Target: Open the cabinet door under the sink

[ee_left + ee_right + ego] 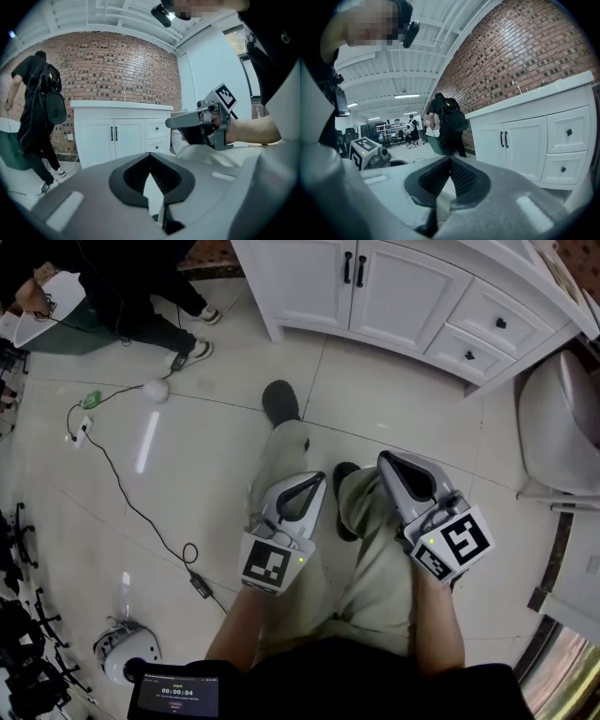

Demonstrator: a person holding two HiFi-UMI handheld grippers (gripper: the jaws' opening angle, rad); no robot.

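On the far left of the head view stands a person in black (131, 296), cut off by the top edge. A thin black cable (131, 507) runs over the pale tiled floor (216, 456). At the lower left a round white device (127, 651) is partly out of frame.

In the middle are the wearer's legs in light trousers (375, 559). Above them are the two tongs, the left gripper (316, 480) and, near it, the right gripper (389, 463). Both point up the picture, toward the cabinet (403, 292) side.

The cabinet stands at the top right, well apart from both tips, and its doors are closed. I count two doors and two long black handles (347, 268) side by side at the middle seam. To the right are two drawers (483, 313), each with one small knob. At the far right a white rounded fixture (553, 418) is cut by the edge; I cannot tell what it is.

The head view does not show the jaws from the front, but each gripper view does. The left gripper's ribbed pads meet with nothing between them. The right gripper's pads are pressed together in the same way, also empty.

Only these two views show the brick wall (525, 42) behind the cabinet and the tap (514, 86) on its top. The right gripper view also shows more people far back, too small to count surely.
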